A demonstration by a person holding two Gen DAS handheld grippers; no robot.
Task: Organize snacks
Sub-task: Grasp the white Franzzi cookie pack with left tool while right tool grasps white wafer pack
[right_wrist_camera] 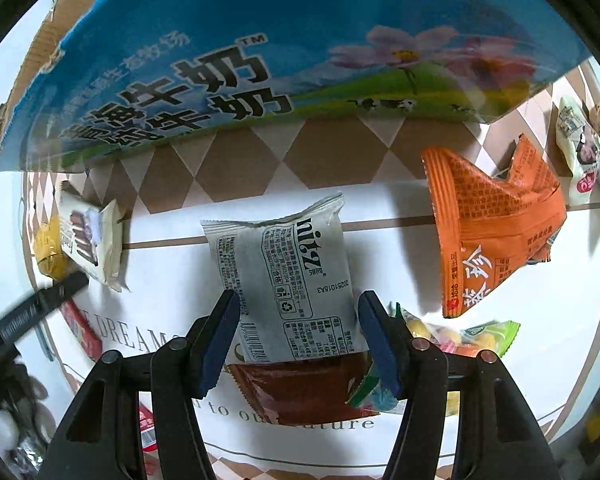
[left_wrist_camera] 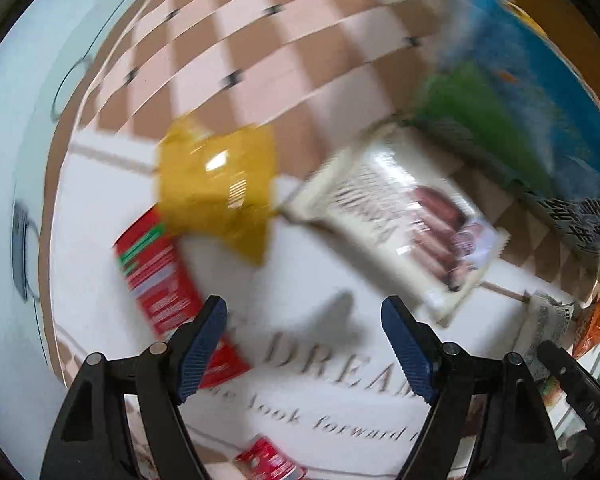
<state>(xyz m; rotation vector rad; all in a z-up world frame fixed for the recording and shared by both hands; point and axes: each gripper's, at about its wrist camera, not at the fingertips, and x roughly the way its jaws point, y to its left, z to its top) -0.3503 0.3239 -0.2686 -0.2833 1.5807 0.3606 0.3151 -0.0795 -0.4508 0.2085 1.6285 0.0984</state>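
- Task status: judged early. Every visible snack lies loose on the counter (right_wrist_camera: 172,288); whether any are already inside the milk carton box (right_wrist_camera: 228,52) cannot be seen.
- Right gripper (right_wrist_camera: 296,340): jaws apart, straddling the lower part of the grey-white snack packet (right_wrist_camera: 288,276). The pads sit just beside its edges; contact cannot be confirmed.
- Under that packet: a dark red sachet (right_wrist_camera: 300,392), partly covered. A green-edged candy bag (right_wrist_camera: 460,336) lies just to its right.
- Orange packet (right_wrist_camera: 496,232) rests further right; more white packets (right_wrist_camera: 580,152) lie at the far right edge.
- Left gripper (left_wrist_camera: 304,344): jaws apart, empty, above bare printed counter cloth. The view is motion-blurred.
- Near the left gripper: yellow packet (left_wrist_camera: 216,184), red packet (left_wrist_camera: 160,276), and cream sausage packet (left_wrist_camera: 404,220).
- Obstruction: the box stands just behind the snacks, its printed side facing the right gripper and its opening out of view. Overlapping packets risk a double pick.
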